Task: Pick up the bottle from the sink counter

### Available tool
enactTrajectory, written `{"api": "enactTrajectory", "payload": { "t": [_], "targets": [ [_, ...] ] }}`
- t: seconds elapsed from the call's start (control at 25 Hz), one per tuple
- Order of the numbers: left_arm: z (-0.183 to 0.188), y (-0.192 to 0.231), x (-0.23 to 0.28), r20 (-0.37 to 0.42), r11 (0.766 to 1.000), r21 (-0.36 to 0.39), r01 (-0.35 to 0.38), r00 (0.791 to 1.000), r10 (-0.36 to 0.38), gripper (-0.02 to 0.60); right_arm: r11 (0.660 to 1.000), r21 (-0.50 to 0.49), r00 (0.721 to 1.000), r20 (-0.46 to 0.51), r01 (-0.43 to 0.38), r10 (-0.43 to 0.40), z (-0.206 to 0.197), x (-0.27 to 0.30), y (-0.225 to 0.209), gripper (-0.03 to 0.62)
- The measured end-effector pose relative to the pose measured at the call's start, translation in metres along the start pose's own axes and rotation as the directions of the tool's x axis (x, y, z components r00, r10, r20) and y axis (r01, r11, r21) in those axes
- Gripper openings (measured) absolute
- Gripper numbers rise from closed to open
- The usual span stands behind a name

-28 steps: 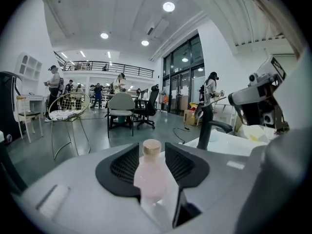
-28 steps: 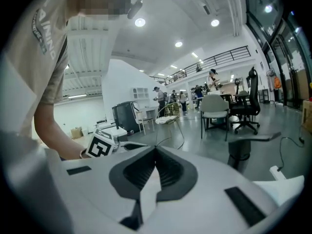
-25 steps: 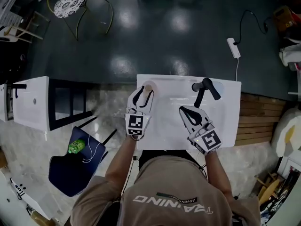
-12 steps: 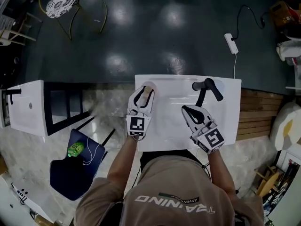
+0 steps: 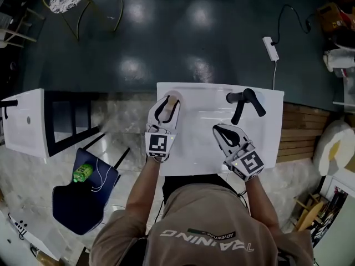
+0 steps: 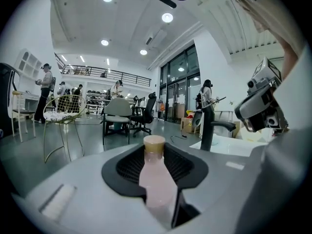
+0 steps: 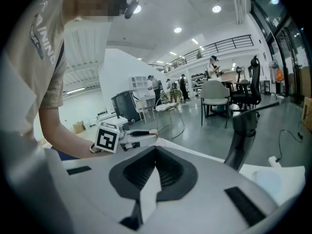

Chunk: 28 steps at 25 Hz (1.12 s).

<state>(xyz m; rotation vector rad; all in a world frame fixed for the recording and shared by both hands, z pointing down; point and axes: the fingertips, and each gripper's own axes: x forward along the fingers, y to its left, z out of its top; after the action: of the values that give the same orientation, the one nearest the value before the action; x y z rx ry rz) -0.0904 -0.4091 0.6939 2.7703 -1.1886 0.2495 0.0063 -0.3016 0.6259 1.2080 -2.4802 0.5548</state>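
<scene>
A pale pink bottle [image 5: 174, 100] with a tan cap stands at the back left corner of the white sink counter [image 5: 202, 151]. My left gripper [image 5: 170, 100] reaches forward round it. In the left gripper view the bottle [image 6: 155, 177] stands upright between the black pads [image 6: 127, 167]. The jaws are closing on it, and no pad visibly presses it. My right gripper [image 5: 218, 128] hovers over the basin, right of centre, with its fingers together and nothing held. In its own view the right gripper [image 7: 156, 152] shows only a thin slit.
A black faucet [image 5: 244, 101] stands at the counter's back right, just beyond the right gripper. A dark blue chair [image 5: 83, 195] with a green bottle [image 5: 83, 172] is on the floor to the left, next to a white cabinet [image 5: 22, 121]. Wooden boards [image 5: 299, 133] lie to the right.
The left jaws have drawn in a little round the bottle. The head view has drifted slightly. The right gripper has stayed over the basin.
</scene>
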Motion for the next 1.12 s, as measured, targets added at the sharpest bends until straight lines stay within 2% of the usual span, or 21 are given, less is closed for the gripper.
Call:
{"api": "enactTrajectory", "payload": {
  "t": [0.16,0.36,0.48,0.92,1.12],
  "targets": [
    [0.017,-0.002,-0.004,0.009,1.0,-0.003,0.017,1.0,-0.017,0.13,1.0,-0.024,0.999,0.031,-0.011,0.011,0.0,-0.005,0.0,0.008],
    [0.044,-0.013,-0.014,0.02,0.997,0.061,0.055,0.998,-0.056,0.13,1.0,0.0,0.999,0.048,0.001,-0.001,0.009,-0.008,0.002,0.008],
    [0.059,-0.024,-0.019,0.015,0.995,0.072,0.072,0.997,-0.073,0.13,1.0,-0.02,0.996,0.092,-0.005,0.007,0.016,-0.013,0.002,0.008],
    [0.103,-0.076,-0.059,0.003,0.997,-0.01,0.074,0.997,-0.074,0.13,0.998,-0.06,0.987,0.156,-0.026,0.035,0.05,-0.051,0.011,0.008],
    [0.14,-0.077,-0.067,0.044,0.999,0.01,0.039,0.998,-0.039,0.13,0.998,-0.049,0.966,0.253,-0.042,0.053,0.074,-0.058,0.007,0.008]
  ]
}}
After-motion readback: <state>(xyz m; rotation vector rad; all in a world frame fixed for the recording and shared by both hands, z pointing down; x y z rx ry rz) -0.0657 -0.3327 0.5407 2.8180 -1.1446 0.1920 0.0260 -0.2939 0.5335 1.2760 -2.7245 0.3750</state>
